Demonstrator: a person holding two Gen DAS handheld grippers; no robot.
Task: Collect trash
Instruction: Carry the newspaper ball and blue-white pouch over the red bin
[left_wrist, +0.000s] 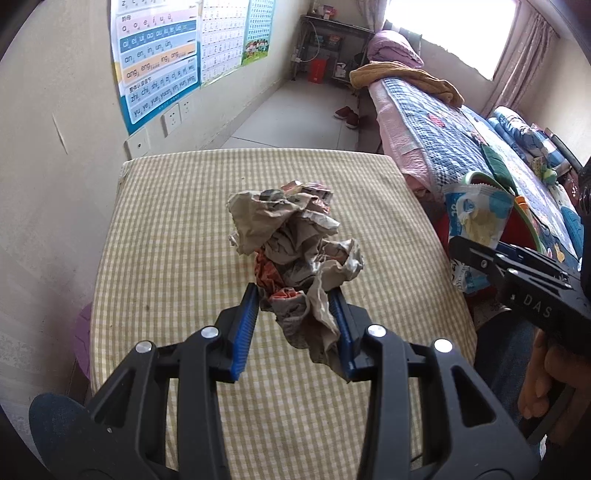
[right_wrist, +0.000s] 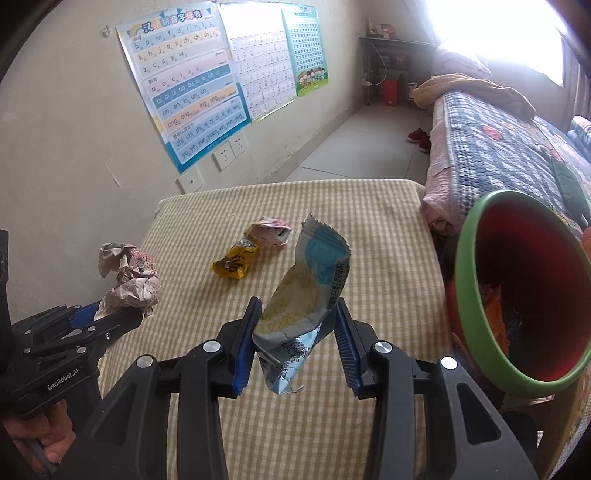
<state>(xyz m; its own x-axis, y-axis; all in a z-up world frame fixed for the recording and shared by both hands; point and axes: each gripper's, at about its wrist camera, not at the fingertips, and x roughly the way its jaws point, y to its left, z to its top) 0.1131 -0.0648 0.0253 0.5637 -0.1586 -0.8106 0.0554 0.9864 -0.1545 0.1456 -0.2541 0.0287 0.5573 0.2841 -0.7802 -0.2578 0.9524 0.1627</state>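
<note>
My left gripper (left_wrist: 294, 291) is shut on a crumpled grey paper ball (left_wrist: 291, 240) and holds it above the checked table (left_wrist: 166, 258). It also shows in the right wrist view (right_wrist: 125, 277) at the left. My right gripper (right_wrist: 298, 306) is shut on a blue and white snack wrapper (right_wrist: 310, 280), held above the table near a red bin with a green rim (right_wrist: 465, 295) at the right. The wrapper also shows in the left wrist view (left_wrist: 476, 218). A yellow wrapper (right_wrist: 234, 263) and a pink wrapper (right_wrist: 271, 232) lie on the table.
The wall with posters (right_wrist: 192, 92) and sockets (right_wrist: 231, 151) is at the left. A bed with a blue quilt (right_wrist: 495, 147) runs along the right. Tiled floor (right_wrist: 362, 144) with red slippers (right_wrist: 419, 138) lies beyond the table.
</note>
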